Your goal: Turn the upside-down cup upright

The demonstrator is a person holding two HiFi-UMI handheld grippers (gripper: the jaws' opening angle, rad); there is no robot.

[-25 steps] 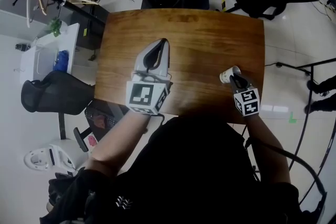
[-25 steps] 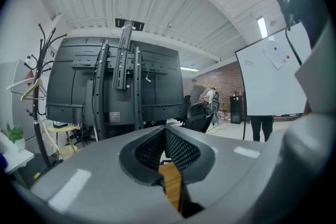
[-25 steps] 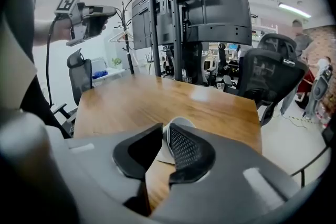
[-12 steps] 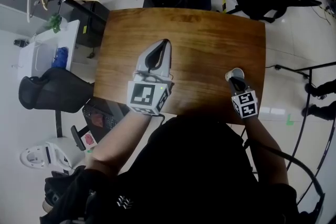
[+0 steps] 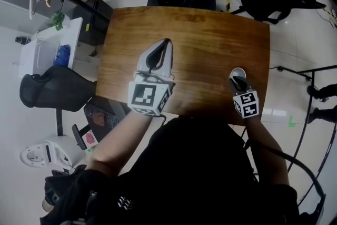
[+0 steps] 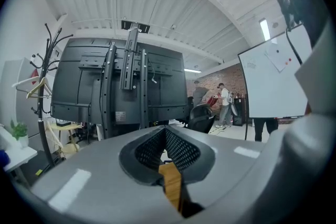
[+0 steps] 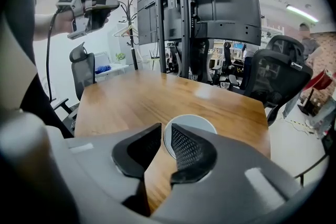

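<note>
The small white cup (image 5: 238, 72) stands mouth-up near the right edge of the brown wooden table (image 5: 200, 34). Its rim sits between the right gripper's (image 7: 165, 127) slightly parted jaws, which have just been opening. The left gripper (image 6: 165, 131) is closed, empty.

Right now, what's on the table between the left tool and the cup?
Nothing: the head view shows only bare table between the left tool and the cup.

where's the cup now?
Head view: the small white cup stands mouth-up near the wooden table's right edge, its rim between the right gripper's jaws, which have just been opening.
</note>
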